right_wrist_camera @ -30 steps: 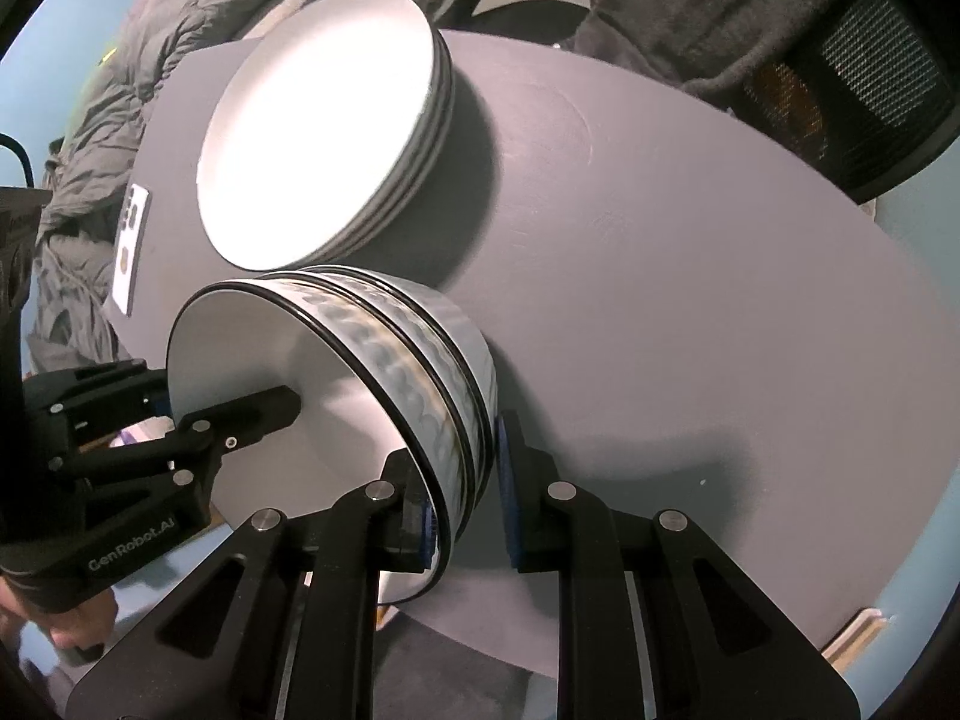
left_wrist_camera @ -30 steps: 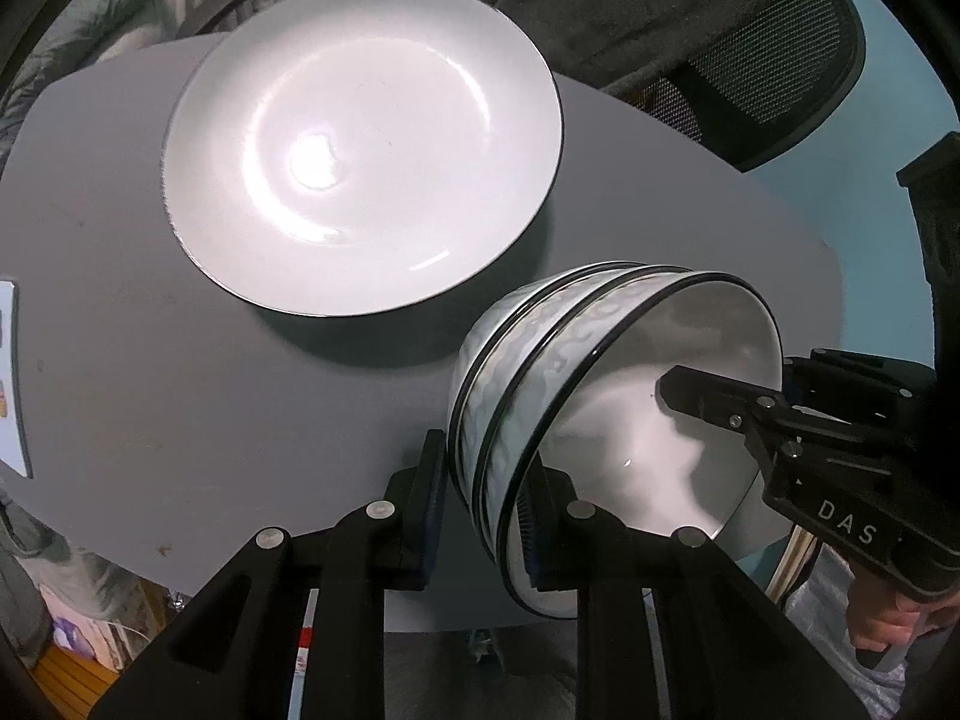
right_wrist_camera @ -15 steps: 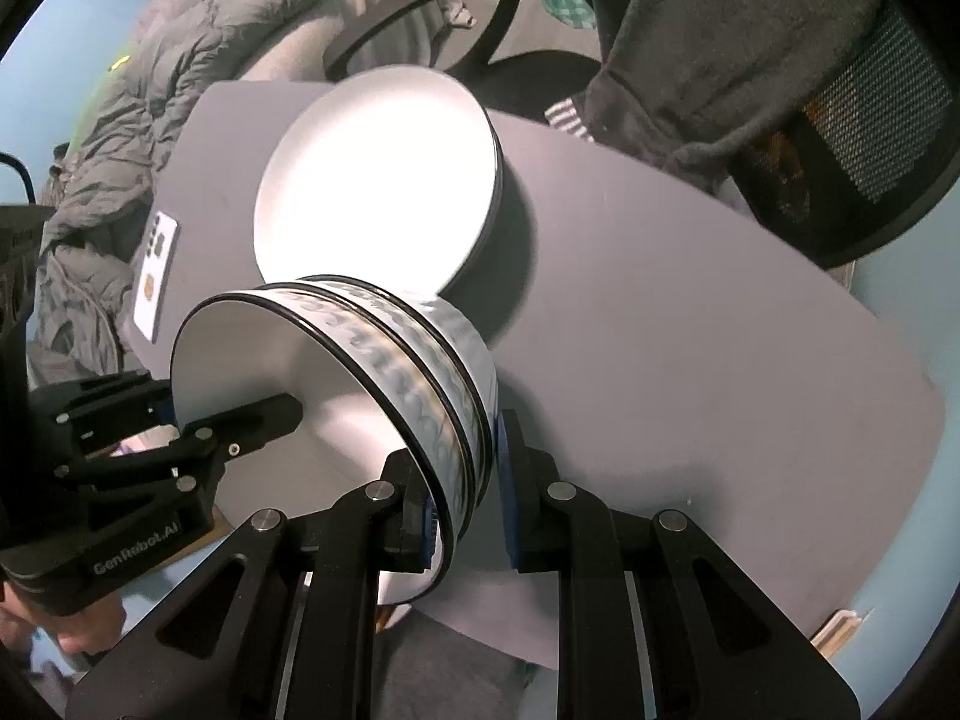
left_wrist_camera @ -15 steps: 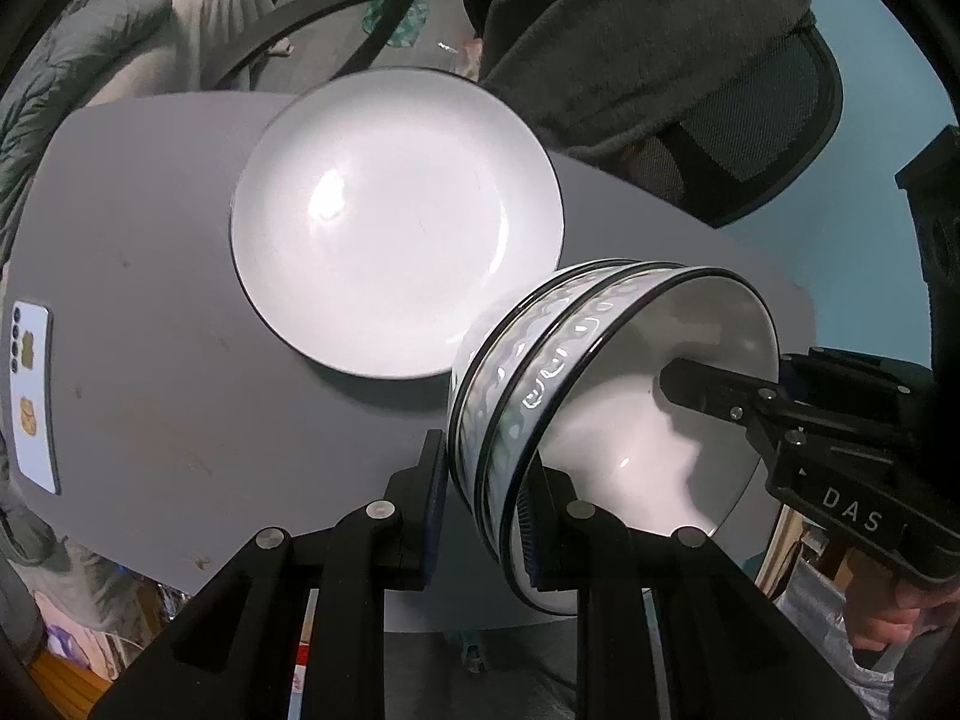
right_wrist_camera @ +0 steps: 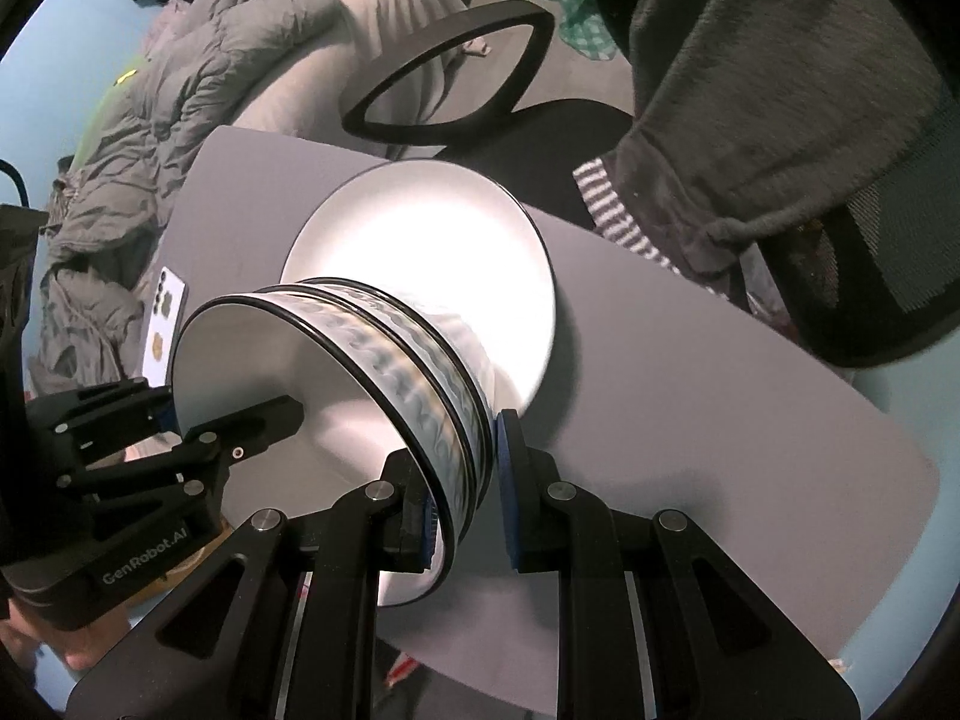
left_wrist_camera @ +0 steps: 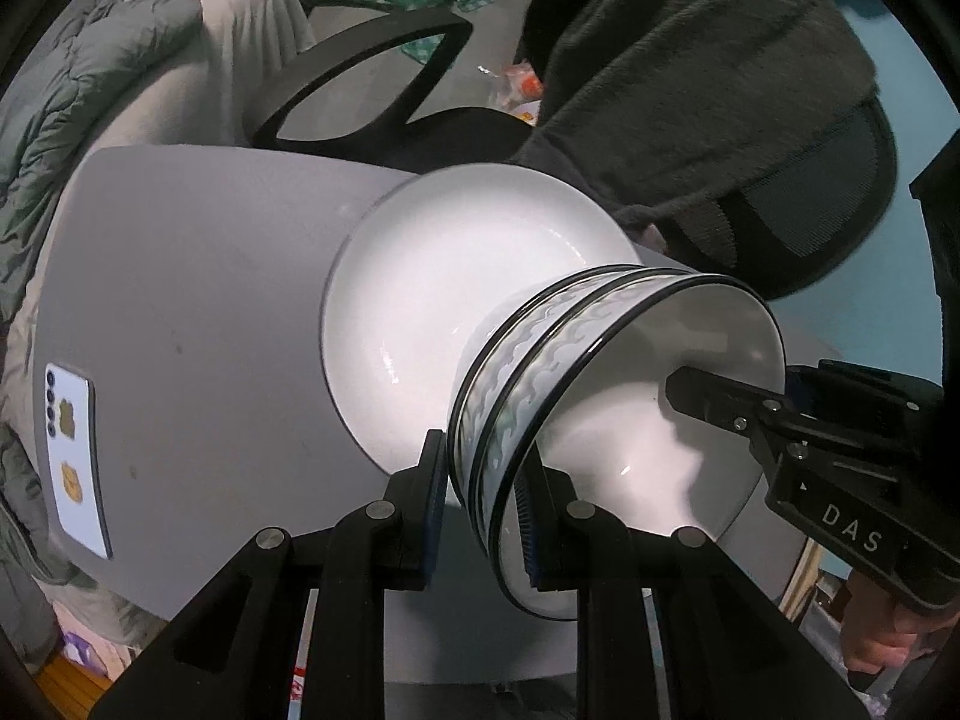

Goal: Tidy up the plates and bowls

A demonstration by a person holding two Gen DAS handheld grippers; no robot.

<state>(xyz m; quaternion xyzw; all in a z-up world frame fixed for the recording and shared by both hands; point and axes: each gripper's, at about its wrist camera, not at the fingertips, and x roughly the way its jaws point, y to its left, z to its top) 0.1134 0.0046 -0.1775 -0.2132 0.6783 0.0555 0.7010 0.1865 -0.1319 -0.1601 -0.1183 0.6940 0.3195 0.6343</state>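
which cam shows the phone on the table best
The left wrist view: the phone lies flat near the gray table's left edge, whole and unobstructed, camera lenses and gold stickers visible. The right wrist view shows the phone smaller, with its lower end hidden behind the left gripper.

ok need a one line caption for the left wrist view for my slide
Both grippers, left and right, clamp opposite rims of a nested bowl stack above white plates on a grey table.

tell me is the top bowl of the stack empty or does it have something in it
Empty: the top bowl shows only bare white inside, apart from gripper fingers on its rim.
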